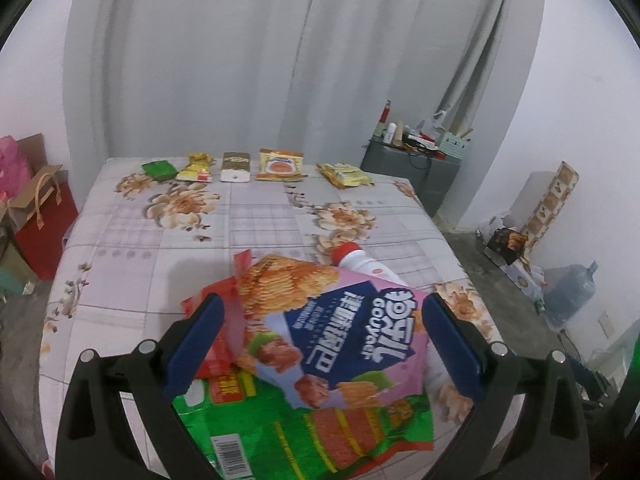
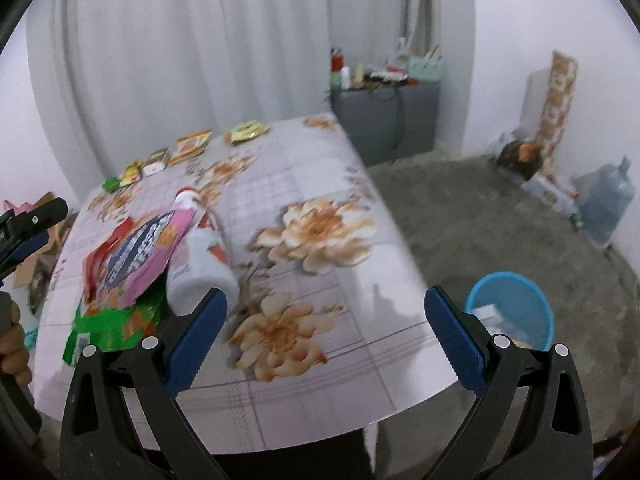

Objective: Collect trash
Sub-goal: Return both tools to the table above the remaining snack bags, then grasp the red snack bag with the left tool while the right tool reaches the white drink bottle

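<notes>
Pink-and-blue foil snack bag (image 1: 340, 332) is seen betw. spread left gripper (image 1: 322, 344) fingers, near table's (image 1: 132, 240) front edge; right gripper (image 2: 326, 340) spread wide, nothing gripped.

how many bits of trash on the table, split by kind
Snack packets in the far row: 5 (green packet, yellow packet, brown-white packet, orange packet, yellow-green packet)
Snack bags in the near pile: 3 (pink bag, green bag, red bag)
Bottles: 1 (white bottle)
Total: 9
</notes>
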The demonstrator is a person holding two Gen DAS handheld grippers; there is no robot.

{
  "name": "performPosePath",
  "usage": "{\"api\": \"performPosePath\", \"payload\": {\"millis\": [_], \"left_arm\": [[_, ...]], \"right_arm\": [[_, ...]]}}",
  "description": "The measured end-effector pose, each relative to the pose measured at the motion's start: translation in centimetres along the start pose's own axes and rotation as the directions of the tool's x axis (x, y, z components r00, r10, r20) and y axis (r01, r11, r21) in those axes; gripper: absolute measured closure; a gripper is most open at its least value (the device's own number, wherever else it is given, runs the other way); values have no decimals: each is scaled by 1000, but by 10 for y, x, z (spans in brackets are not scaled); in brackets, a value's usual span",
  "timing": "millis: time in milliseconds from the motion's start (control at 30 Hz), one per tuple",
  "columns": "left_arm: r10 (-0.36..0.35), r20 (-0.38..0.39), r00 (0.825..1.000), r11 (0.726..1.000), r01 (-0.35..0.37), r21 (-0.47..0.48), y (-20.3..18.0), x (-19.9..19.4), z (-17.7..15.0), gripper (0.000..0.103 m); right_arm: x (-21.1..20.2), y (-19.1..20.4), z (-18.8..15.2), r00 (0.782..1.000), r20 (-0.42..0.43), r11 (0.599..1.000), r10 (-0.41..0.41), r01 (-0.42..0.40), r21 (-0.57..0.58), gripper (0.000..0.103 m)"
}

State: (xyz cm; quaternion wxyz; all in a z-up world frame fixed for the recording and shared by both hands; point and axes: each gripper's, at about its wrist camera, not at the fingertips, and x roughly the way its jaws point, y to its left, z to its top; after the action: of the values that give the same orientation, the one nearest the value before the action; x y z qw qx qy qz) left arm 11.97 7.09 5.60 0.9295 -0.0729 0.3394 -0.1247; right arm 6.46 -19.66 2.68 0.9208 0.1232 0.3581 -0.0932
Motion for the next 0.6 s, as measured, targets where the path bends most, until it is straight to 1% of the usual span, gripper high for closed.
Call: {"api": "performPosePath", "payload": {"millis": [133, 233, 300, 433, 500, 600], "left_arm": [[13, 22, 1000, 1000, -12, -21, 13, -5, -1, 6], [31, 33, 999, 999, -30, -32, 25, -9, -4, 6], [39, 29, 999, 998, -38, -46, 34, -10, -8, 6], [37, 25, 999, 997, -35, -71, 49, -11, -18, 6], [32, 20, 999, 997, -30, -74, 54, -10, -22, 6], [-4, 8, 1000, 997, 5, -81, 59, -9, -28, 6]], "right_arm": [[-4, -23, 2, 999, 32, 997, 20, -23, 77, 8], [-9, -38, 2, 996, 51, 987, 66, -73, 142, 8], [-7, -43, 3, 993, 40, 978, 112, -117, 173, 8], [0, -38, 6, 984, -7, 969, 180, -176, 175, 8], [2, -34, 6, 980, -16, 966, 200, -194, 172, 8], [6, -25, 8, 967, -34, 954, 252, -242, 175, 14]]}}
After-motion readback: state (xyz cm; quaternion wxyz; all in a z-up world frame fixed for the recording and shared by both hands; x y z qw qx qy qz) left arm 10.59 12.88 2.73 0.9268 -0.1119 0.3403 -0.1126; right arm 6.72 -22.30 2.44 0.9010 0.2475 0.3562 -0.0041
